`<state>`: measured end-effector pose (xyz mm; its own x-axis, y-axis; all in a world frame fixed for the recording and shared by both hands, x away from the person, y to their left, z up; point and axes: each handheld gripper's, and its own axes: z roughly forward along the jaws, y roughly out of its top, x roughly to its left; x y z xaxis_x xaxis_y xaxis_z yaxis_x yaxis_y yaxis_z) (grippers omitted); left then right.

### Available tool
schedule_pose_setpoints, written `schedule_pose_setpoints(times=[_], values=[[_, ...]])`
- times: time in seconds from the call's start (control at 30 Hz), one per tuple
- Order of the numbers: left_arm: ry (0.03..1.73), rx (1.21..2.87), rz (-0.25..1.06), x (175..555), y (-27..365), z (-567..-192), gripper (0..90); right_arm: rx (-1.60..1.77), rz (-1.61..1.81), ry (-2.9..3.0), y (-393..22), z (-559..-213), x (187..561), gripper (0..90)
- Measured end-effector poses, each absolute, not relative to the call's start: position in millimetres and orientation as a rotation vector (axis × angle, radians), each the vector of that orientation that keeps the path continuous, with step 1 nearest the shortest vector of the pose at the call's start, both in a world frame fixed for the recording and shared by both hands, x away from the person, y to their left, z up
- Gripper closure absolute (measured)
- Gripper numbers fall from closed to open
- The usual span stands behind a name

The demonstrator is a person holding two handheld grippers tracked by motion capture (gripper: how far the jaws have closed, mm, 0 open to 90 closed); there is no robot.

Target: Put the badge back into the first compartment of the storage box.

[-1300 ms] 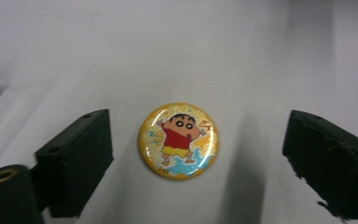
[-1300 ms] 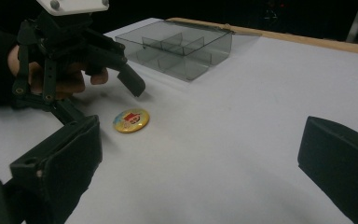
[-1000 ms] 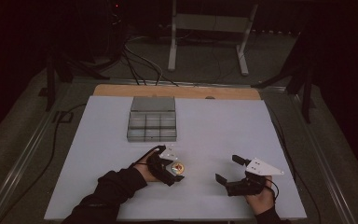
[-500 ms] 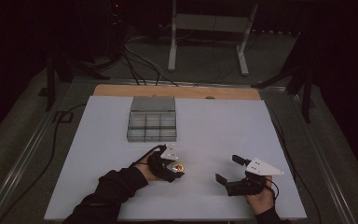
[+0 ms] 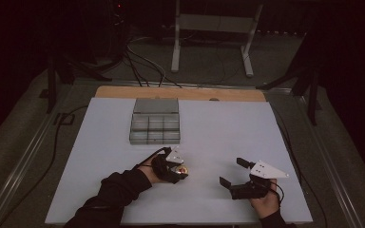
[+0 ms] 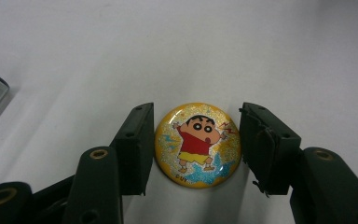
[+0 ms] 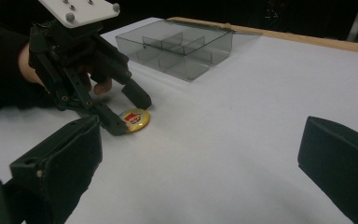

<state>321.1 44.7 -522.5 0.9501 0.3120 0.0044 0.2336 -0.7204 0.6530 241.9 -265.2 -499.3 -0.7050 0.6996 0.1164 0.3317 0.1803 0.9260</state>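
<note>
Table: white, largely bare.
Box: clear, compartmented, at 12 o'clock from the left gripper.
Right gripper: jaws wide, holding nothing, idle at 3 o'clock.
Left gripper: jaws straddled the badge; contact on one side, slight gap on the other.
Badge: flat on the table.
Risk: the low domed badge could squirt out if pinched high.

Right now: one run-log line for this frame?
left gripper: open, jaws around badge, not clamped | right gripper: open, empty | badge: flat on table | box: untouched
</note>
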Motion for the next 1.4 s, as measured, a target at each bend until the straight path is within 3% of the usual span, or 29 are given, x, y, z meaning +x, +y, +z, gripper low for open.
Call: schedule_pose_setpoints(times=[1.4], values=[[0.375, 2.371, 0.158, 316.0, 53.2, -504.3, 48.5, 0.978, 1.534, 2.130, -264.5, -499.5, 242.2, 0.0]])
